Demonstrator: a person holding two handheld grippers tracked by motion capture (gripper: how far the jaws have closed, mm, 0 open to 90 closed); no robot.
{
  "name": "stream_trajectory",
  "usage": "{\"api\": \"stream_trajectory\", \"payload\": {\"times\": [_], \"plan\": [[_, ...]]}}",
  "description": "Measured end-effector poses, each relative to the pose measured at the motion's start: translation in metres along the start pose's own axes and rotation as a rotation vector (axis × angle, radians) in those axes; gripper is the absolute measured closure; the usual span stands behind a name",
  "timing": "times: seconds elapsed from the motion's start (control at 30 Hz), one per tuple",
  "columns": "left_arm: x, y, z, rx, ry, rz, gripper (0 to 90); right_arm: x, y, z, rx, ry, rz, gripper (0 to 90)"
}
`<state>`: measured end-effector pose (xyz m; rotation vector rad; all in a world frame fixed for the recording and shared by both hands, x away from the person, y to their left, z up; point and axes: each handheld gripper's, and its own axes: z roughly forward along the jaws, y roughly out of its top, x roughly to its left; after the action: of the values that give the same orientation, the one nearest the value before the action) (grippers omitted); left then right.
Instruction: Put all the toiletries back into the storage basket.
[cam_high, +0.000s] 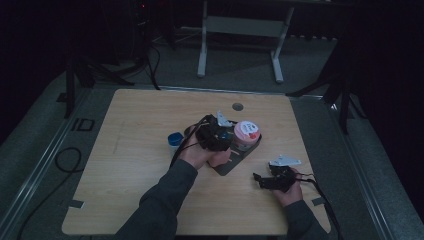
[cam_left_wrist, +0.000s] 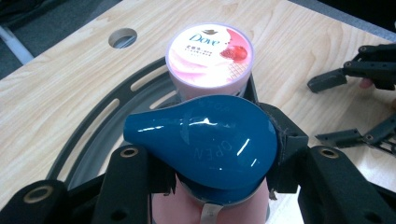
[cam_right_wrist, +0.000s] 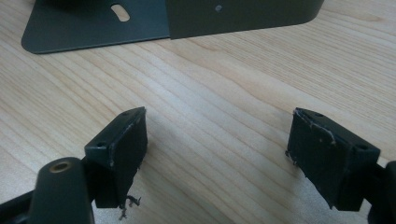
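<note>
A pink bottle with a blue teardrop cap (cam_left_wrist: 205, 140) stands upright between the jaws of my left gripper (cam_left_wrist: 219, 158), which is shut on it. Just beyond it a pink Dove tub (cam_left_wrist: 210, 56) sits on a dark slotted metal rack (cam_left_wrist: 93, 126). From above, the left gripper (cam_high: 220, 137) is right beside the tub (cam_high: 246, 132) at the table's middle. My right gripper (cam_high: 260, 181) rests near the front right of the table, its jaws apart. In its own view the right gripper (cam_right_wrist: 217, 149) stands open over bare wood, nothing between the pads.
A small blue round object (cam_high: 175, 139) lies left of the rack. A round hole (cam_high: 238, 106) is cut in the tabletop behind the tub. The rack's dark plate edge (cam_right_wrist: 93, 32) lies ahead of the right gripper. A grey frame (cam_high: 240, 30) stands on the floor behind the table.
</note>
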<state>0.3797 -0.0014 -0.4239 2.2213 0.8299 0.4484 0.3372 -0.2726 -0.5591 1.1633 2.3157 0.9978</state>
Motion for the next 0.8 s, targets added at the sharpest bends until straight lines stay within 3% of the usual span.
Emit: {"api": "stream_trajectory", "payload": {"times": [0.37, 0.8], "plan": [[0.009, 0.016, 0.012, 0.005, 0.035, -0.014, 52.8, 0.000, 0.000, 0.000, 0.000, 0.000, -0.001, 19.6], [0.019, 0.021, 0.025, 0.006, 0.071, -0.045, 52.8, 0.000, 0.000, 0.000, 0.001, 0.000, 0.002, 19.6]]}}
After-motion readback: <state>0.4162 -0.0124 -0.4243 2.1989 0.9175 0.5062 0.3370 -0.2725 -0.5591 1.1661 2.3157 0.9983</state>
